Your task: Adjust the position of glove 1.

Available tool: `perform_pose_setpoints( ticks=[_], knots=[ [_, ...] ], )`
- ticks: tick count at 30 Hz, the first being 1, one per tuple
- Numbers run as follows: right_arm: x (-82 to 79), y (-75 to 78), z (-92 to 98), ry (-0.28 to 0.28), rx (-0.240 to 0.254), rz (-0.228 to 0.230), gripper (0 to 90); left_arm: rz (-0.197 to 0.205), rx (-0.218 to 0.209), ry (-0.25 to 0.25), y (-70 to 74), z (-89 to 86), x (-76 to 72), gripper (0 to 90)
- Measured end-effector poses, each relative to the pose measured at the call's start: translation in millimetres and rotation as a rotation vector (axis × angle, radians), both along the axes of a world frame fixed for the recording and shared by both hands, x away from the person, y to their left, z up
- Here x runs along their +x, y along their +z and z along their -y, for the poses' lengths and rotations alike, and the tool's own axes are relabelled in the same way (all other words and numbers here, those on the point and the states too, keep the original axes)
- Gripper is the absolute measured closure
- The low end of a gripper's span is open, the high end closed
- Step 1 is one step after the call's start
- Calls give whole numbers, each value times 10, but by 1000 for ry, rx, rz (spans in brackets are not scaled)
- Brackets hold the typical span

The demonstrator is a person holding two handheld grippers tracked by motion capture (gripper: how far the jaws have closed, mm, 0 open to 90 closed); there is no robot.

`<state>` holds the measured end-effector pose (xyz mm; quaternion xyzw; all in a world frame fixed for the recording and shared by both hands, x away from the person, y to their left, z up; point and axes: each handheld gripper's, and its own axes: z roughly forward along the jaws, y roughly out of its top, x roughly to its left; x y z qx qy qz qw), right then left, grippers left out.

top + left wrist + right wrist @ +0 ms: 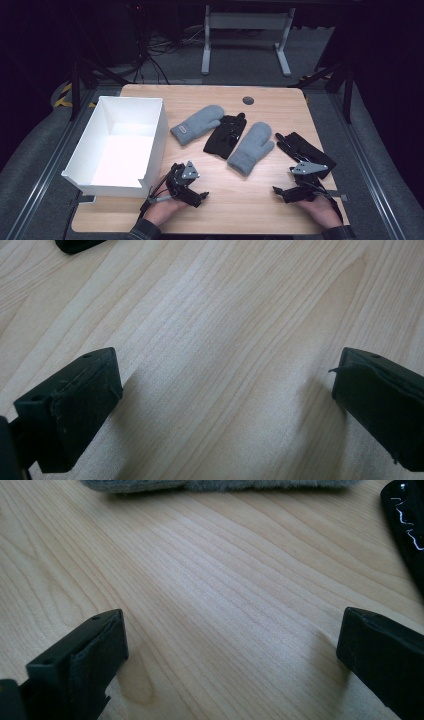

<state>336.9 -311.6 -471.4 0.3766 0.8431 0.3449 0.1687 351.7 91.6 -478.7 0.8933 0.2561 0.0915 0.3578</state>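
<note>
Two grey mittens lie mid-table: one nearer the box, the other to its right. Between them rests a black glove; a second black glove lies at the right. My left gripper rests low on the wood near the front edge, open, its jaws wide apart over bare wood. My right gripper also rests near the front edge, open and empty, pointing left. The right gripper view has a grey mitten's edge at the top and a black glove at the right.
A white open box stands at the table's left, just left of my left gripper. A round grommet sits at the table's far edge. Beyond the table are desk legs and cables on the floor.
</note>
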Motion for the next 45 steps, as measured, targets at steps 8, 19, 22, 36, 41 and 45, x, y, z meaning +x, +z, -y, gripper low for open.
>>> perform_pose_setpoints(
  ticks=[8,19,22,36,41,45],
  knots=[
    [-2,0,0,-1,-2,1,3,-29,22,11,47,48,26,27],
    [-34,-1,14,-5,0,1,4,-26,-43,-3,248,207,193,153],
    [-34,0,14,-5,0,0,3,-21,-40,-3,280,253,246,178],
    [-41,0,16,-5,-2,1,4,27,6,-75,328,664,473,373],
    [-60,-1,23,0,1,1,4,5,-3,-92,289,764,537,465],
    [-61,-1,23,0,0,1,4,-1,5,-88,271,814,576,514]
  ],
)
